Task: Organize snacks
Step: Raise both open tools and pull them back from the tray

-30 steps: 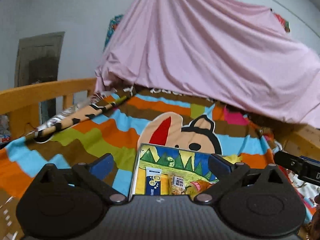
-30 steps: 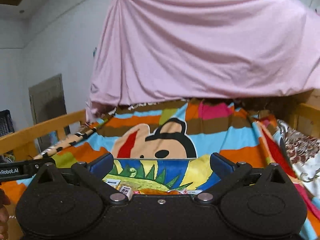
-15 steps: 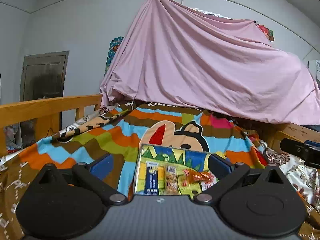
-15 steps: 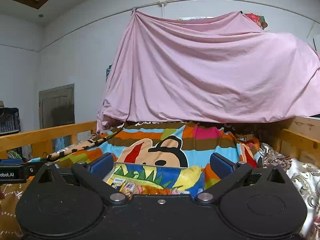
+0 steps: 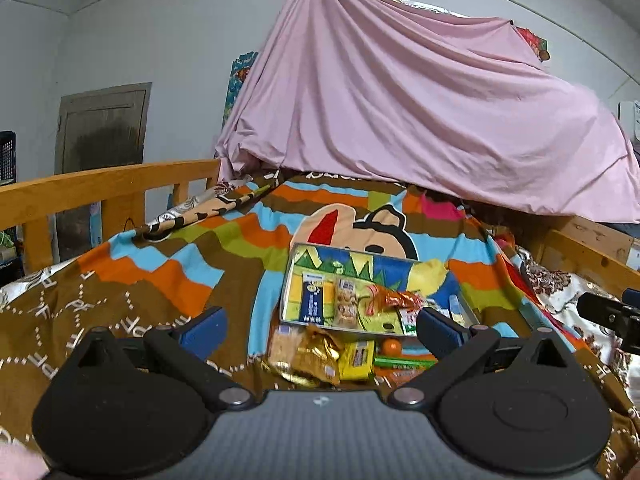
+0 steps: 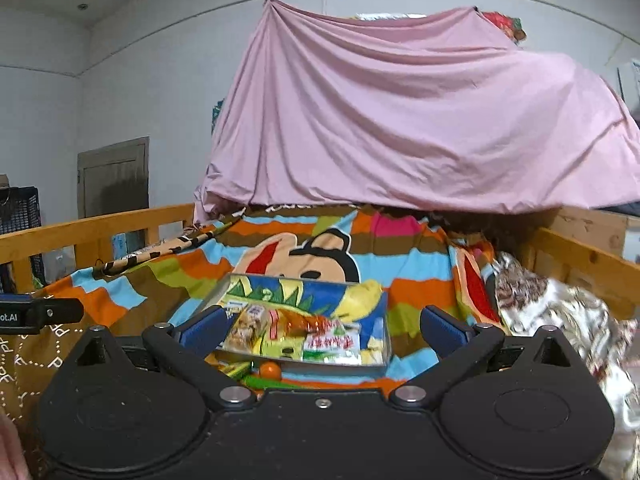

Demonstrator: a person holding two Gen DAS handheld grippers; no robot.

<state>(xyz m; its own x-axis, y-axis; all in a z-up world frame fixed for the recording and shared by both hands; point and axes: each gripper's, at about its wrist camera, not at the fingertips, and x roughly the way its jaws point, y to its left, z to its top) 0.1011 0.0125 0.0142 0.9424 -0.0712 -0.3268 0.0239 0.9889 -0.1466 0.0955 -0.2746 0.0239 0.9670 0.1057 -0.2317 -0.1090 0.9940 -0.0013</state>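
- Striped cartoon blanket (image 5: 192, 264) covers the bed, lower half of both frames.
- Snack tray (image 5: 320, 258) sits centre frame, ahead between the spread, empty left tongs (image 5: 320, 326).
- Right tongs (image 6: 320, 326) gape likewise, tray just ahead.
- Loose snacks (image 5: 320, 354) lie below the tray.

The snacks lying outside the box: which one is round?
The small orange ball, just before the box; its neighbours, the gold wrapper and yellow packet, are flat.

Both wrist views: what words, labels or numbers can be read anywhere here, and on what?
"ot.AI", cut off by the frame: black bar at the right wrist view's left edge.
Print on the colourful snack packets in the shallow cartoon-printed tray: too blurred to read.
White letters on the brown blanket: too distorted to read.
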